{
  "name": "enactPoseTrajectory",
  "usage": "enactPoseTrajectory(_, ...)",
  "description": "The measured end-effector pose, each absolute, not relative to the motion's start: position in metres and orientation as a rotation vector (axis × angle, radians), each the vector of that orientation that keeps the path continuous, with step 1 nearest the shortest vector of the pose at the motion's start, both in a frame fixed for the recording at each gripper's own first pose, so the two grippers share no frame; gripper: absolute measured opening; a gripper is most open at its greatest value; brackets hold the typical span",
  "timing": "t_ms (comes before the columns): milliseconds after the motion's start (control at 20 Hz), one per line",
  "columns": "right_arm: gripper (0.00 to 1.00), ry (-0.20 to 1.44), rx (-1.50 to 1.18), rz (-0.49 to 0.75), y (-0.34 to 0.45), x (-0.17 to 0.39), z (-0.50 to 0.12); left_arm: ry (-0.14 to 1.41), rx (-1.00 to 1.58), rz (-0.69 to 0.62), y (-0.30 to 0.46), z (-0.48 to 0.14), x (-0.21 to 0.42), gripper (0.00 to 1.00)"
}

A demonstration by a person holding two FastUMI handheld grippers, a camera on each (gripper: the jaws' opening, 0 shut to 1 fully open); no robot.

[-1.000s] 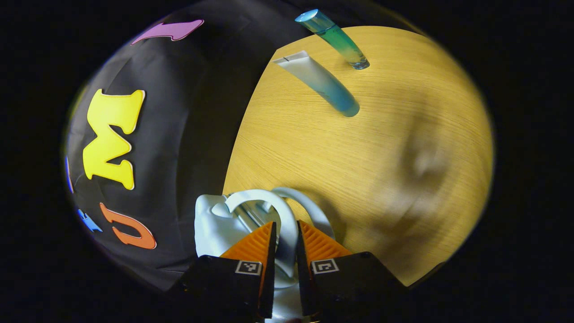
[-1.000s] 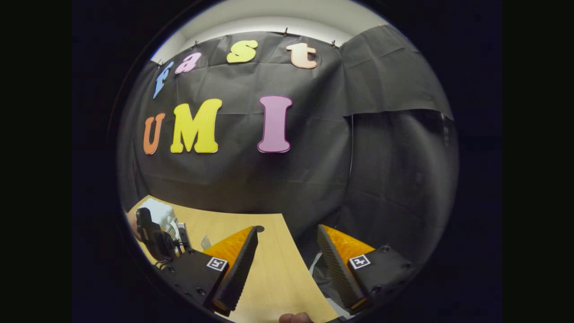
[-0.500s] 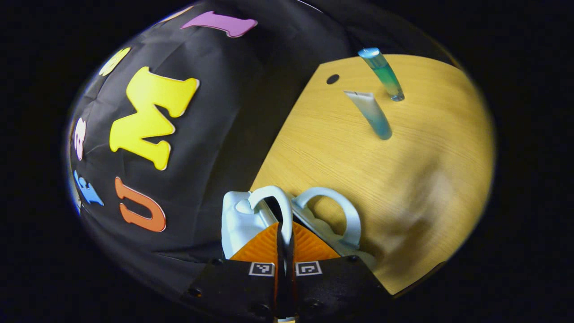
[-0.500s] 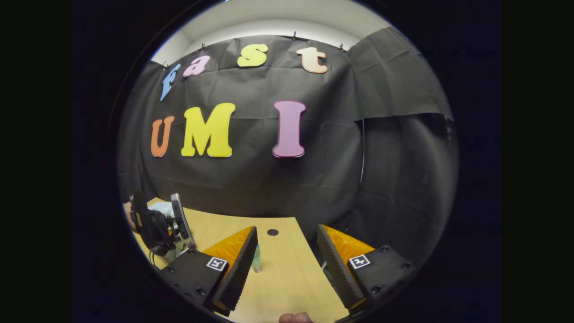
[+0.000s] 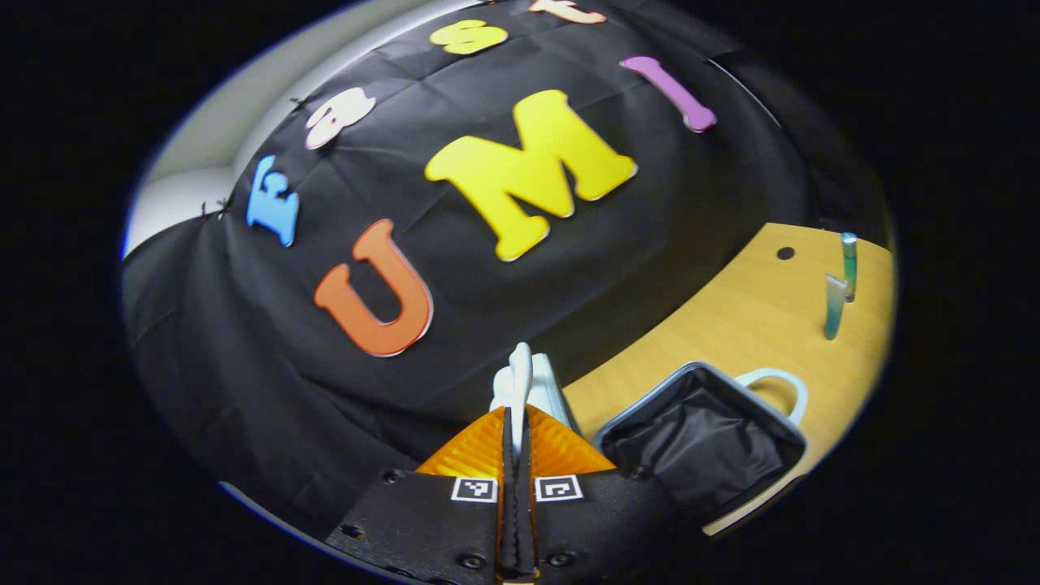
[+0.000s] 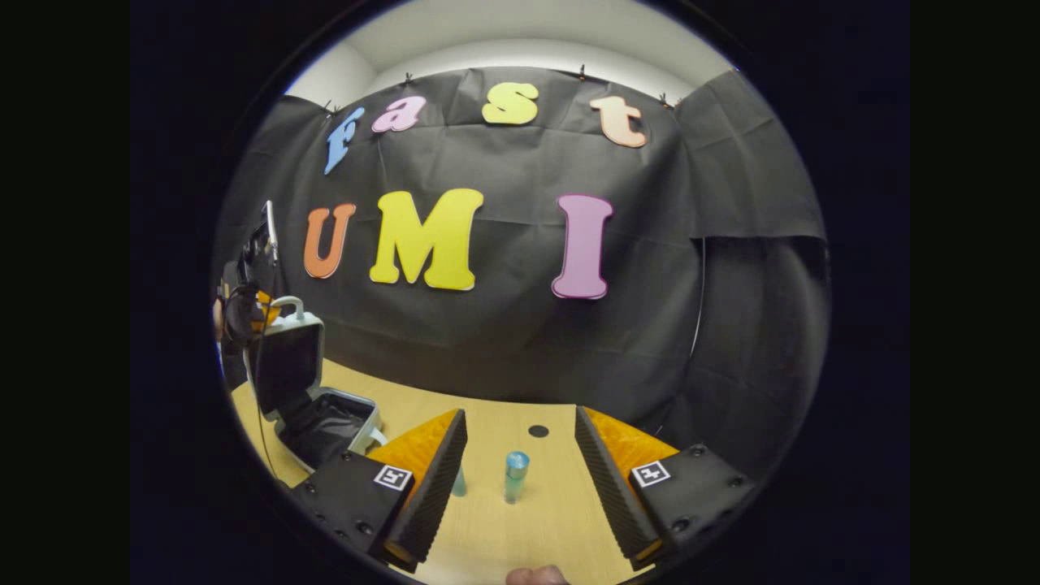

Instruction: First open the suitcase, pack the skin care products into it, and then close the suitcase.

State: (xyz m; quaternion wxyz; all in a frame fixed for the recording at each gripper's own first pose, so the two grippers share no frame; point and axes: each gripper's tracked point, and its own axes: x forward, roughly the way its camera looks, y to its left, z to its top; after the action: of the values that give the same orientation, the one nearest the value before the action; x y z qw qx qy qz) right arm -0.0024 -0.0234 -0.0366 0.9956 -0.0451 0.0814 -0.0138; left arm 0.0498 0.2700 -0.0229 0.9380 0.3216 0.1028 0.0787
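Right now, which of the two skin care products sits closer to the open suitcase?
The flat-crimped tube; the round-capped bottle stands beyond it from the suitcase.

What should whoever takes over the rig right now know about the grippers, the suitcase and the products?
Left gripper: jaws shut on the lid handle, holding the suitcase lid upright.
Right gripper: open, holding nothing, above the table.
Suitcase base lies open, dark lining bare.
Bottle and tube stand on the table, unpacked.
Done: opening. Left: pack both, close.

Open suitcase (image 6: 313,406); upright bottle (image 6: 514,477), tube (image 5: 834,305)
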Motion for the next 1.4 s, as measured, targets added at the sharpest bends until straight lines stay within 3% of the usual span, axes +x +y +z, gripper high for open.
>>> enactPoseTrajectory(200,0.78,0.151,-0.111,-0.014,0.006,0.001,-0.027,0.201,0.406,0.217,0.356,-0.06,0.057,0.02)
enactPoseTrajectory(400,0.79,0.185,-0.158,-0.045,0.013,-0.003,-0.037,0.284,0.179,0.215,0.434,-0.143,0.07,0.02)
enactPoseTrajectory(700,0.79,0.23,-0.238,-0.048,0.026,-0.006,-0.049,0.439,-0.143,0.214,0.465,-0.29,0.074,0.04)
enactPoseTrajectory(1000,0.79,0.241,-0.261,-0.023,0.041,-0.003,-0.053,0.476,-0.344,0.205,0.47,-0.331,0.068,0.1)
enactPoseTrajectory(1050,0.79,0.243,-0.257,-0.017,0.043,-0.003,-0.055,0.481,-0.329,0.231,0.475,-0.333,0.064,0.04)
enactPoseTrajectory(1100,0.79,0.246,-0.254,-0.009,0.044,-0.001,-0.057,0.491,-0.311,0.256,0.481,-0.333,0.06,0.22)
enactPoseTrajectory(1200,0.8,0.251,-0.252,0.005,0.046,0.0,-0.061,0.507,-0.258,0.292,0.486,-0.327,0.057,0.43)
enactPoseTrajectory(1400,0.79,0.243,-0.209,0.007,0.037,0.004,-0.061,0.417,-0.094,0.287,0.449,-0.26,0.048,0.73)
